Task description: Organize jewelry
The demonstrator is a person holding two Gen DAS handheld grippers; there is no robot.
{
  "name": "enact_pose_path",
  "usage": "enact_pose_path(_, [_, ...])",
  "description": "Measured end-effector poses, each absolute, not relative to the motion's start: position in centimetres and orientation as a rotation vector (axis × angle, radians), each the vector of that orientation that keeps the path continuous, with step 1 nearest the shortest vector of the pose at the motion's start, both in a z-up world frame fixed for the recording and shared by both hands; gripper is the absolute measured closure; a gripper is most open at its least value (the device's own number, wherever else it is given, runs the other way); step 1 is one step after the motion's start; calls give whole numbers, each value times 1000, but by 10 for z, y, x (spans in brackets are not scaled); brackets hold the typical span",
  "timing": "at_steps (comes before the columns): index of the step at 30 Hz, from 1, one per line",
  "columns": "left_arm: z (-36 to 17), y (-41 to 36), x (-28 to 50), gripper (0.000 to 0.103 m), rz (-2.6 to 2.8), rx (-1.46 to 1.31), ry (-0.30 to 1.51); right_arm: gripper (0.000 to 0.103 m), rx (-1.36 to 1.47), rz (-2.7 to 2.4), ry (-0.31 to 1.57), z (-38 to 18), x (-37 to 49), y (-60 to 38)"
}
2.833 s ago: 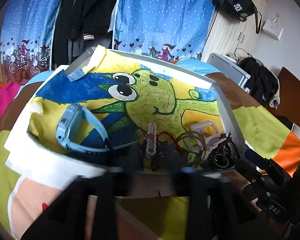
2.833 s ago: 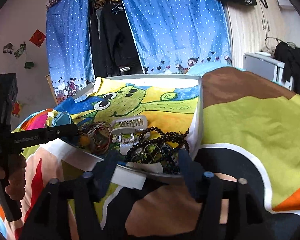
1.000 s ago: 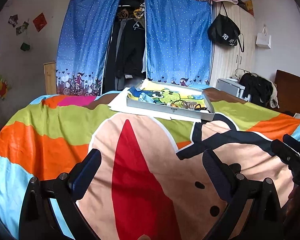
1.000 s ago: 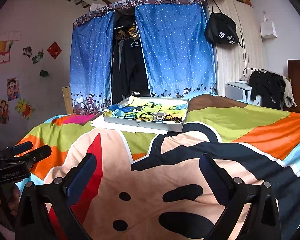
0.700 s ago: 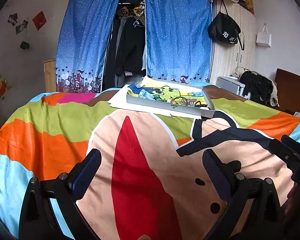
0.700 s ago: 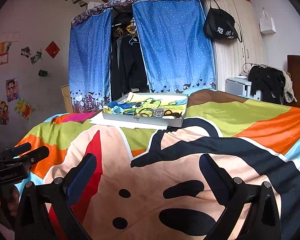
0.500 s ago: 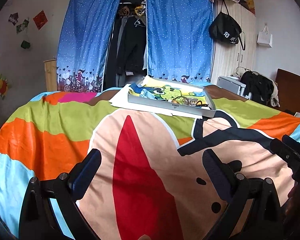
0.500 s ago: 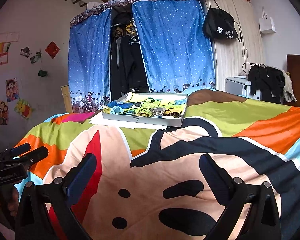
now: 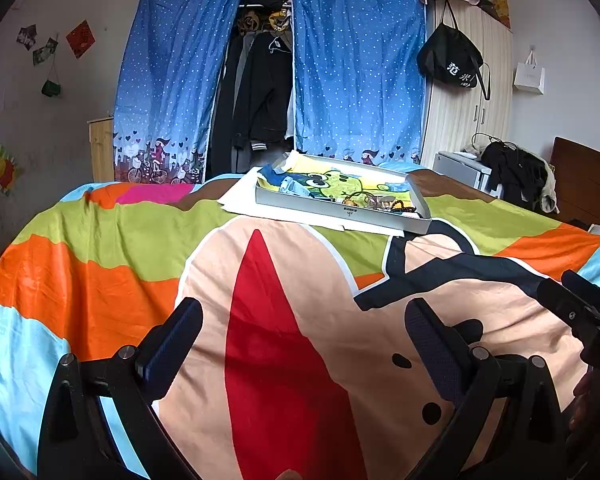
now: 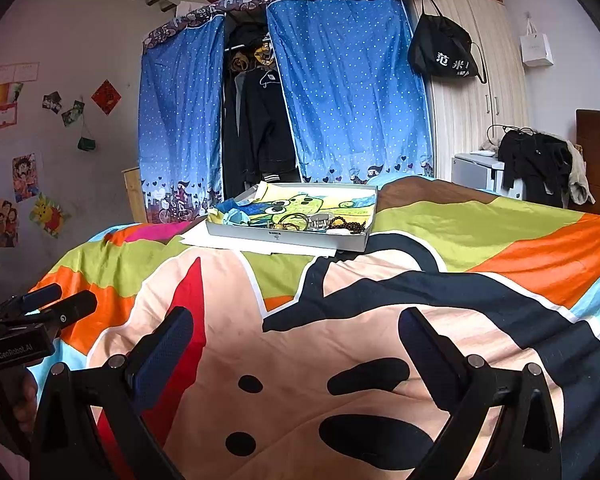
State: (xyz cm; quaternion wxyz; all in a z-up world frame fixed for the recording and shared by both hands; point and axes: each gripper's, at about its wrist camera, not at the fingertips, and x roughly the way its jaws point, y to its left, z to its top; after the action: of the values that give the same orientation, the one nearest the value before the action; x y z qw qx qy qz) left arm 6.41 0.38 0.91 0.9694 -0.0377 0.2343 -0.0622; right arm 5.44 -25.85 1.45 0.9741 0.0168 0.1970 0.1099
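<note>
Jewelry [image 10: 320, 222] sits heaped in the grey tray [image 10: 284, 239] far across our bedspread [image 9: 292, 320]. We hold left gripper [image 9: 304, 344] and right gripper [image 10: 296, 344] wide apart, both empty, well short of it.

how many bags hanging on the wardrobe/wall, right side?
2. A black bag hangs against the wardrobe doors; a white paper bag hangs on the wall further right. Others may be hidden beyond the frame edge.

Soft even indoor light, sharp focus throughout, faint shadows, strong fisheye bending, black vignette at corners
</note>
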Motion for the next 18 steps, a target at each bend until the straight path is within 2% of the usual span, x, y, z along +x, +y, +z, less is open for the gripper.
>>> enact_pose_path(18, [8, 3, 62, 4, -127, -72, 471, 0, 34, 221, 399, 15, 54, -258])
